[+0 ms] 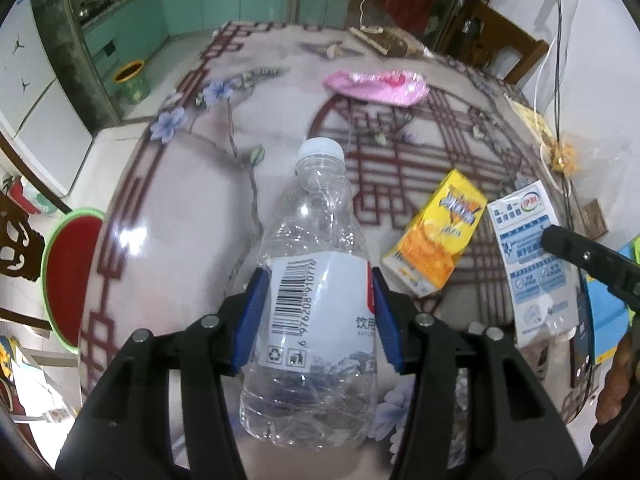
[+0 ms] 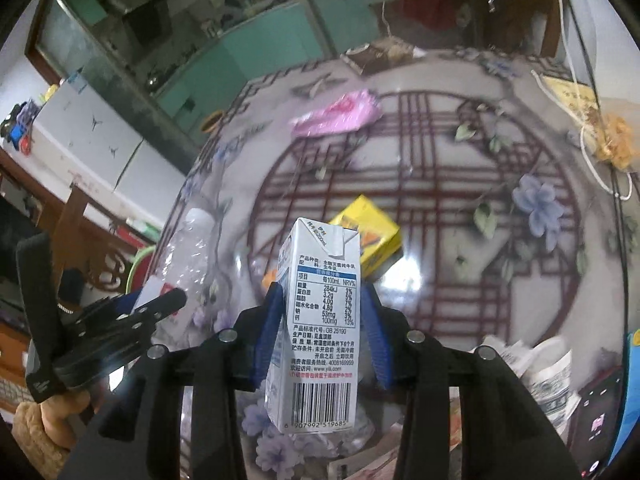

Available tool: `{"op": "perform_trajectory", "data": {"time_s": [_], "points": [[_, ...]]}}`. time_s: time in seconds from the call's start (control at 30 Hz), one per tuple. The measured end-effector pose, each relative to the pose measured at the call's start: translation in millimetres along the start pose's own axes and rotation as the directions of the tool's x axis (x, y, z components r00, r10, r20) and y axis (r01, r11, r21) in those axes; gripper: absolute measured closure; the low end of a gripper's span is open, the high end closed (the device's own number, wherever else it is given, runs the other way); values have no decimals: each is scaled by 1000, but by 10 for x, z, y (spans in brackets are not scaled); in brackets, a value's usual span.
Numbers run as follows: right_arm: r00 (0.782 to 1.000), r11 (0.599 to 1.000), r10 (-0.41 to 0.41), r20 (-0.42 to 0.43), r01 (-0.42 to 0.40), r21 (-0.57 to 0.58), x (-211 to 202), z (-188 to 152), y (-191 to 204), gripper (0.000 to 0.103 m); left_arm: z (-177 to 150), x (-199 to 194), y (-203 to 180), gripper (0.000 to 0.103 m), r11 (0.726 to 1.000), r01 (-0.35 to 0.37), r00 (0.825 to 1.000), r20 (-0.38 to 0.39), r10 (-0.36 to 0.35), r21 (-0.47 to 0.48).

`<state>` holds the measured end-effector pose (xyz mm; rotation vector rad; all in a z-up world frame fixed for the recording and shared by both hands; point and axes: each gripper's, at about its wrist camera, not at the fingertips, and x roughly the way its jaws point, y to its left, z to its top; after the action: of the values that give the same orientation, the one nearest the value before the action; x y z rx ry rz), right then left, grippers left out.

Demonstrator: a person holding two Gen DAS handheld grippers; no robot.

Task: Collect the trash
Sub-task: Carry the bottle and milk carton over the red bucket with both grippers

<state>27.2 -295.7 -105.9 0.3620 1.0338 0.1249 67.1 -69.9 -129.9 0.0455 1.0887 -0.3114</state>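
My left gripper [image 1: 318,304] is shut on a clear empty plastic bottle [image 1: 316,280] with a white label and cap, held above the table. My right gripper [image 2: 322,320] is shut on a white and blue milk carton [image 2: 320,320], held upright above the table; the carton also shows in the left wrist view [image 1: 528,256]. A yellow juice carton [image 1: 436,232] lies on the table between them, also in the right wrist view [image 2: 372,232]. A pink plastic wrapper [image 1: 378,86] lies farther back on the table, also in the right wrist view [image 2: 340,114].
The round table [image 1: 200,208] has a flowered, glossy cover. A red stool with a green rim [image 1: 70,272] stands at its left. Papers [image 2: 540,372] and a phone [image 2: 596,424] lie at the near right edge. Yellow dried flowers [image 2: 616,140] sit at the far right.
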Motion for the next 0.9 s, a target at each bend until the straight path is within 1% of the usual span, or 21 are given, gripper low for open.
{"op": "perform_trajectory", "data": {"time_s": [0.13,0.27,0.4,0.5,0.7,0.9], "points": [[999,1000,-14,44,14,-9,-78,99,5,64,63,-148,-28,54,1000,5,999,40,-5,5],[999,1000,-4,41,5,-11,-46,132,0,64,110,-234,-61,54,1000,-1,998,64,0,14],[1000,1000,-1,27,2,-14,32,134,10,64,106,-239,-45,54,1000,-5,998,67,4,8],[999,1000,-1,33,1,-13,33,137,11,64,106,-211,-31,54,1000,-9,998,64,9,4],[999,1000,-1,46,1,6,-20,115,-32,64,99,-226,-37,54,1000,-8,997,72,8,13],[997,1000,2,72,-2,9,-130,75,-14,64,55,-354,-77,54,1000,-16,995,99,14,23]]}}
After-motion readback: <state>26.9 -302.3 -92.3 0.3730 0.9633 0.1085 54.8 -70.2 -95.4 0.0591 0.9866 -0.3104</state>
